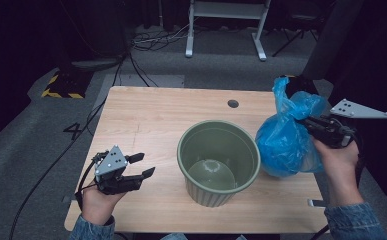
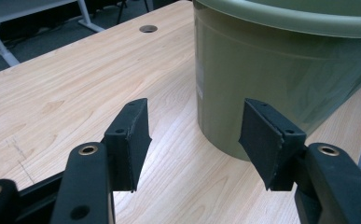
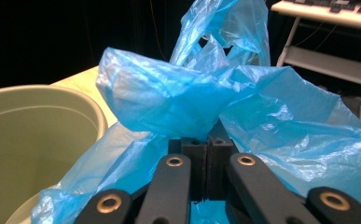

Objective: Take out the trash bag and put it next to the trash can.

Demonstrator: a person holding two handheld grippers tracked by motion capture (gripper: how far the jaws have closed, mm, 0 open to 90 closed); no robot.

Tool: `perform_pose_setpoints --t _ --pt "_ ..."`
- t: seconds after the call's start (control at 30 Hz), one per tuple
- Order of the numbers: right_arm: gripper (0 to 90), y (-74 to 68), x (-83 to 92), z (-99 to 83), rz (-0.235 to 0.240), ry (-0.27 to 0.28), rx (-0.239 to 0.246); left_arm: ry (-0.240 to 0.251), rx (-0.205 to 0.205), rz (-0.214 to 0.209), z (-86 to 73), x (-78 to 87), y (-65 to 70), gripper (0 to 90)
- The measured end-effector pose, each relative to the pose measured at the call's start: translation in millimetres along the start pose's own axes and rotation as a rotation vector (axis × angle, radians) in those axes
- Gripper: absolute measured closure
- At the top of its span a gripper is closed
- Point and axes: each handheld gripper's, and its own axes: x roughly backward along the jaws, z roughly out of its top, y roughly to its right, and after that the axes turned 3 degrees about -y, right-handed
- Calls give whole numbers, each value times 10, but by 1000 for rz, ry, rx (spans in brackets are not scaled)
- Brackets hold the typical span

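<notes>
Right gripper (image 1: 308, 122) pinched tight on blue bag (image 1: 283, 140), bag at bin's (image 1: 218, 162) 3 o'clock, touching the rim; likely goes in next. Left gripper (image 1: 141, 165) wide open, empty, at bin's 9 o'clock

Bucket (image 1: 219, 162) mid-table (image 1: 146, 115), bag (image 1: 286, 135) just right of it, left claw (image 1: 142, 165) at its left.

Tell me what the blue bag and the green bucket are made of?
The blue bag looks like thin plastic film: crinkled, see-through, shiny at the folds. The green bucket seems hard plastic with a smooth, slightly glossy finish and fine ribs outside.
</notes>
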Motion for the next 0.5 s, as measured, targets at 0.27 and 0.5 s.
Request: perform_pose_setpoints --t 0.27,0.5 --pt "895 22 -236 -152 12 -49 -15 -11 16 32 -33 -1 -24 424" --pt "895 43 -468 -335 27 -101 -44 -9 30 38 -75 49 -31 424"
